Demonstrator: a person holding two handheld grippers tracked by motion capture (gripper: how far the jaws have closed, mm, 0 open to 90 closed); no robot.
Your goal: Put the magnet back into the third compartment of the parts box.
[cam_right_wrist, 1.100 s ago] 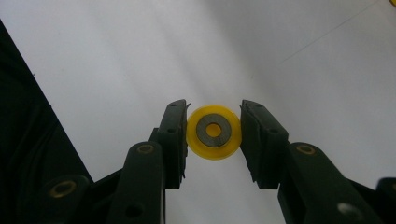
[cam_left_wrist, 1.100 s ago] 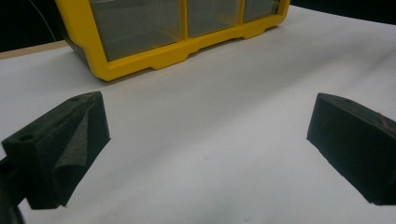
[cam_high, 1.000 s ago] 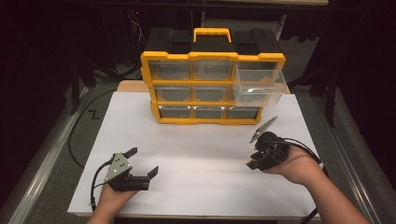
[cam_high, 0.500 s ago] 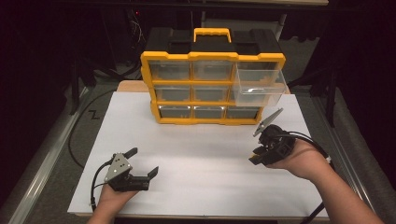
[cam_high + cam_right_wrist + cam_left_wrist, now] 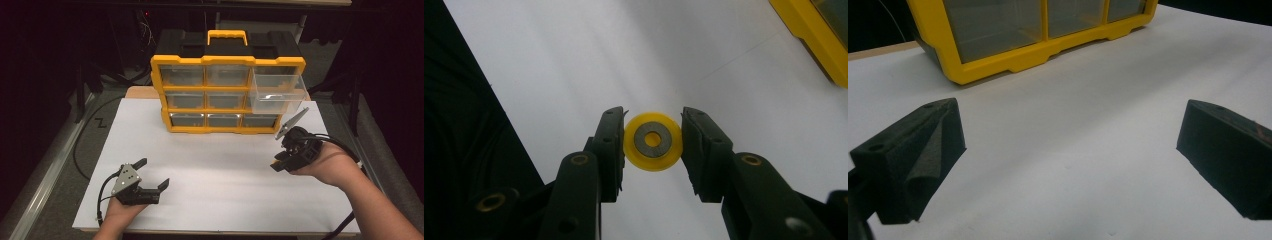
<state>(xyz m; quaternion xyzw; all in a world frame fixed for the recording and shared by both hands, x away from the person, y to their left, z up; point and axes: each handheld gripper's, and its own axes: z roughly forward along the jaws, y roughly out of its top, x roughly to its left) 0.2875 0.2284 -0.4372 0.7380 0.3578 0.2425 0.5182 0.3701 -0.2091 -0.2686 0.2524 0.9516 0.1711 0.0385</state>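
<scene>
right gripper (image 5: 292,150): at the right side of the table, near the cabinet's right end, jaws clamped on a small yellow disc (image 5: 653,141) with a grey metal ring at its centre
disc location: held between the right jaws, above the white sheet (image 5: 225,165); in the right gripper view the pads meet its rim on two opposite sides
left gripper (image 5: 145,182): near-left corner of the sheet, jaws wide apart, nothing between them, low over the sheet
disc handling: looks light and stiff, likely plastic with a metal insert; smooth round rim, so I'd expect it to slip or pop out if the squeeze goes off-centre
grip point: across the full width, on the rim, as it sits now; flat faces stay free
likely target: open clear drawer (image 5: 277,92), pulled out at the top right of the yellow drawer cabinet (image 5: 227,95); contents can't be made out
surface: flat white sheet on a table, matte, bare around both grippers
room: dark surround, cables on the floor at far left, black equipment behind the cabinet
</scene>
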